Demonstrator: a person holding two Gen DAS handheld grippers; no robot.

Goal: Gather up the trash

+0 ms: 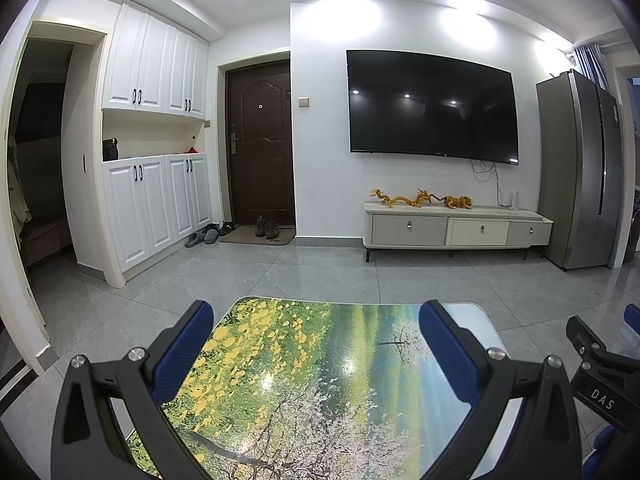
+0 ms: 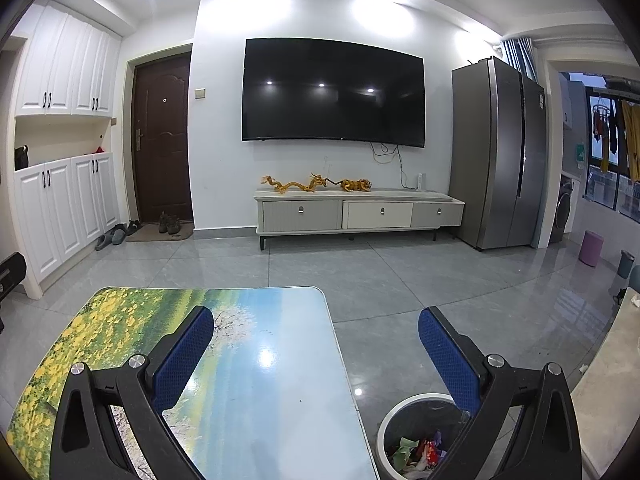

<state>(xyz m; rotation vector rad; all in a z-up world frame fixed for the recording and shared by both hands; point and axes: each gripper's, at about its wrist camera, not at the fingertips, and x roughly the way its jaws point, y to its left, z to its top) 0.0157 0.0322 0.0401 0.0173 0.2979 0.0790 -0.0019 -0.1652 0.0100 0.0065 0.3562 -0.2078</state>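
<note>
The left gripper (image 1: 316, 320) hangs above the table (image 1: 320, 380), and its two blue fingers (image 1: 182, 354) are spread wide with nothing between them. The table top carries a printed picture of yellow flowers, green fields and white blossom, and it shines under the ceiling lights. At the right edge of the left wrist view, a part of the right gripper (image 1: 600, 376) shows, just beside the left one.

The right gripper (image 2: 316, 322) is also released, its fingers (image 2: 448, 354) wide apart and empty. Its left finger is over the blue part of the table (image 2: 272, 380), and its right finger is over the floor beyond the table edge. Below this right finger, a round trash bin (image 2: 416, 432) with a white rim stands on the grey tile floor (image 2: 400, 280), just beside the table. Inside the bin lies the trash (image 2: 420, 450): crumpled pieces in green, red and white colours.

Across the room, a big dark television (image 2: 332, 92) hangs on the white wall over a low cabinet (image 2: 356, 212), and a grey refrigerator (image 2: 496, 152) stands to the right of it.
</note>
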